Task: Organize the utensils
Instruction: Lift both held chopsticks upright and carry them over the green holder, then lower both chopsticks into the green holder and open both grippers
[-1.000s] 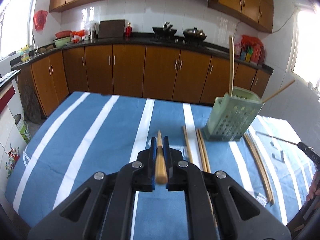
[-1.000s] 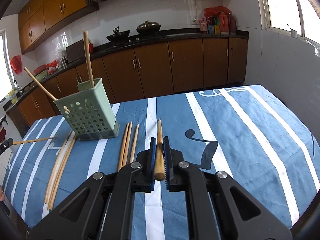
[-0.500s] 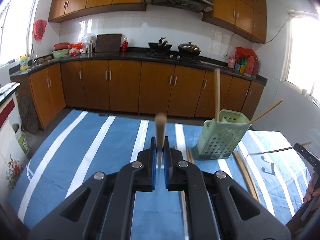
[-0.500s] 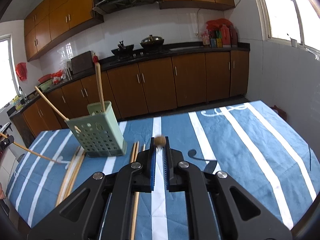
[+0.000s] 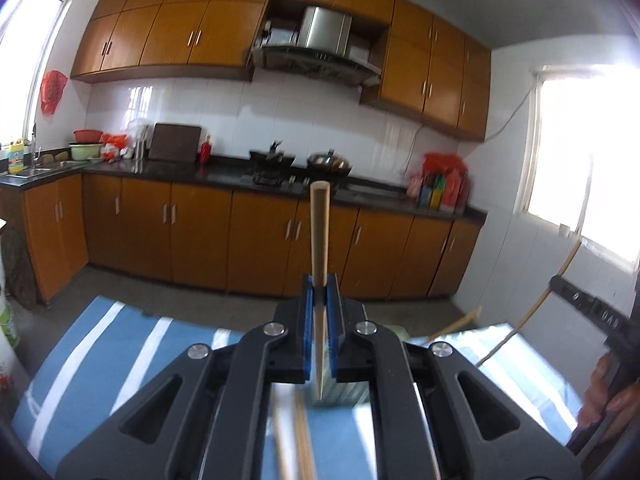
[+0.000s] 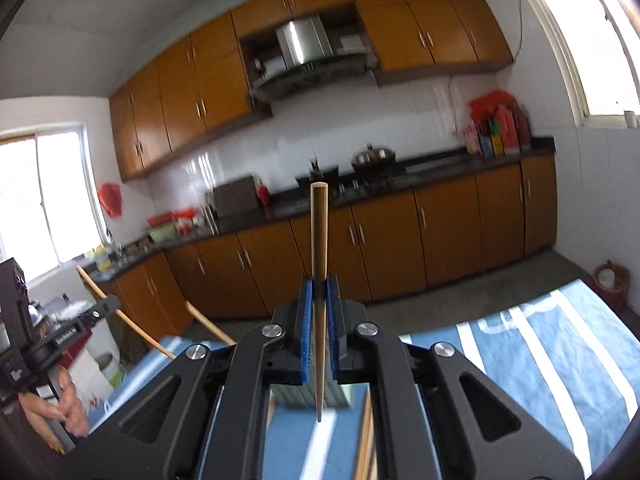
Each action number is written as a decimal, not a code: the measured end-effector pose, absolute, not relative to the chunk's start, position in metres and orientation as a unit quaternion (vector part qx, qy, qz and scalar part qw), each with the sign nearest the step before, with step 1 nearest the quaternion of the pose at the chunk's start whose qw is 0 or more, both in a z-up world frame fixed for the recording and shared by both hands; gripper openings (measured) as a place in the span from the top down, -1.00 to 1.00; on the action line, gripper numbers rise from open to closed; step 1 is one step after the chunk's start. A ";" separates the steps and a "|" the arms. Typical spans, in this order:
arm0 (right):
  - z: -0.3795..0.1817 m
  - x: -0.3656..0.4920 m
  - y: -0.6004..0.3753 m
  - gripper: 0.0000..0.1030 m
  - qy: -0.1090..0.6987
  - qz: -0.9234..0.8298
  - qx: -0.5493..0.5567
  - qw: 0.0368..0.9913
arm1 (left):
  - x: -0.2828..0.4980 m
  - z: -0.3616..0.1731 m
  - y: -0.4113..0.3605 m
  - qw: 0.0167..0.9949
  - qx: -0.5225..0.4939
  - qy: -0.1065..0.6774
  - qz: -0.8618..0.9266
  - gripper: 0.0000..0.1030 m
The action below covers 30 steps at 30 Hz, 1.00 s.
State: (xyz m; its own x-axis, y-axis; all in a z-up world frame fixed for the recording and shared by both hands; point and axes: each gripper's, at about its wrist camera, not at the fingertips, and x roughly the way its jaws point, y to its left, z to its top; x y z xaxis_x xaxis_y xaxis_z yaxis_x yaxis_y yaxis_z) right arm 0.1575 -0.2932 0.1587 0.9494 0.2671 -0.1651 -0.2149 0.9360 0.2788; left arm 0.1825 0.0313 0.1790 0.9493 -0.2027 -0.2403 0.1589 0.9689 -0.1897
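Both hand-held grippers, left and right, clamp upright chopsticks, hiding the green holder behind.

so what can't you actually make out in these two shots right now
- Green utensil holder: left wrist view, only a blurred sliver below the left gripper; its contents are hidden.
- Same holder: right wrist view, mostly behind the right gripper.
- Loose chopsticks on the cloth: motion-blurred, uncountable.
- Countertop bottles: too blurred to identify.
- Person's hand: cut by the frame edge.
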 end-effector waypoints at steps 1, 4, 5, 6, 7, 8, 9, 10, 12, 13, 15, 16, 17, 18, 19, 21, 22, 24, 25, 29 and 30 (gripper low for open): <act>0.161 0.160 -0.291 0.85 0.092 0.122 0.133 0.979 | 0.186 0.184 0.027 0.984 -0.088 0.122 -0.092 0.86; 0.169 0.173 -0.282 0.85 0.061 0.109 0.139 0.982 | 0.200 0.195 0.015 0.987 -0.101 0.094 -0.083 0.86; 0.169 0.180 -0.279 0.85 0.052 0.103 0.138 0.984 | 0.206 0.197 0.012 0.988 -0.103 0.086 -0.076 0.86; 0.169 0.186 -0.275 0.85 0.048 0.098 0.137 0.985 | 0.211 0.198 0.010 0.988 -0.104 0.083 -0.072 0.86; 0.168 0.191 -0.273 0.85 0.047 0.095 0.137 0.985 | 0.217 0.197 0.007 0.989 -0.107 0.080 -0.070 0.86; 0.164 0.201 -0.269 0.85 0.048 0.093 0.135 0.985 | 0.221 0.196 0.005 0.989 -0.109 0.080 -0.068 0.86; 0.163 0.206 -0.267 0.85 0.048 0.089 0.132 0.986 | 0.230 0.191 0.003 0.988 -0.110 0.083 -0.066 0.86; 0.157 0.216 -0.263 0.85 0.051 0.084 0.127 0.987 | 0.236 0.188 0.001 0.988 -0.110 0.086 -0.065 0.86; 0.149 0.226 -0.259 0.85 0.059 0.079 0.123 0.987 | 0.248 0.177 -0.001 0.987 -0.113 0.098 -0.064 0.86; 0.145 0.231 -0.257 0.85 0.064 0.080 0.123 0.987 | 0.253 0.171 -0.001 0.986 -0.115 0.104 -0.065 0.86; 0.137 0.240 -0.253 0.85 0.079 0.082 0.126 0.985 | 0.263 0.159 -0.003 0.985 -0.114 0.115 -0.065 0.86; 0.133 0.243 -0.251 0.85 0.085 0.084 0.126 0.985 | 0.266 0.154 -0.004 0.984 -0.113 0.121 -0.066 0.86; 0.128 0.245 -0.249 0.85 0.093 0.086 0.125 0.984 | 0.269 0.149 -0.004 0.984 -0.112 0.124 -0.066 0.86; 0.125 0.246 -0.246 0.85 0.098 0.088 0.123 0.984 | 0.273 0.144 -0.006 0.983 -0.111 0.130 -0.067 0.86; 0.121 0.248 -0.244 0.85 0.103 0.089 0.120 0.983 | 0.276 0.141 -0.006 0.982 -0.110 0.134 -0.068 0.86; 0.115 0.251 -0.241 0.85 0.115 0.089 0.114 0.983 | 0.279 0.132 -0.008 0.981 -0.108 0.145 -0.069 0.86; 0.114 0.252 -0.241 0.85 0.119 0.091 0.114 0.982 | 0.281 0.129 -0.008 0.981 -0.107 0.149 -0.070 0.86; 0.110 0.253 -0.241 0.84 0.130 0.092 0.118 0.980 | 0.283 0.124 -0.009 0.979 -0.105 0.157 -0.073 0.85; 0.108 0.253 -0.243 0.84 0.133 0.094 0.120 0.979 | 0.282 0.123 -0.009 0.979 -0.104 0.160 -0.075 0.85; 0.108 0.252 -0.246 0.83 0.140 0.089 0.119 0.979 | 0.280 0.123 -0.008 0.979 -0.102 0.159 -0.075 0.85; 0.109 0.251 -0.247 0.83 0.140 0.088 0.121 0.979 | 0.278 0.125 -0.007 0.980 -0.102 0.157 -0.074 0.85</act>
State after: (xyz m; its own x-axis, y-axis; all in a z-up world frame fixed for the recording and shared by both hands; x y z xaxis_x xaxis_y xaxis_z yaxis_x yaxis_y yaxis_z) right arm 0.2505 -0.2468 0.1094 0.9454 0.2066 -0.2519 -0.1392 0.9552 0.2610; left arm 0.2779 -0.0074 0.1254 0.9400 -0.1768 -0.2918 0.1131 0.9684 -0.2222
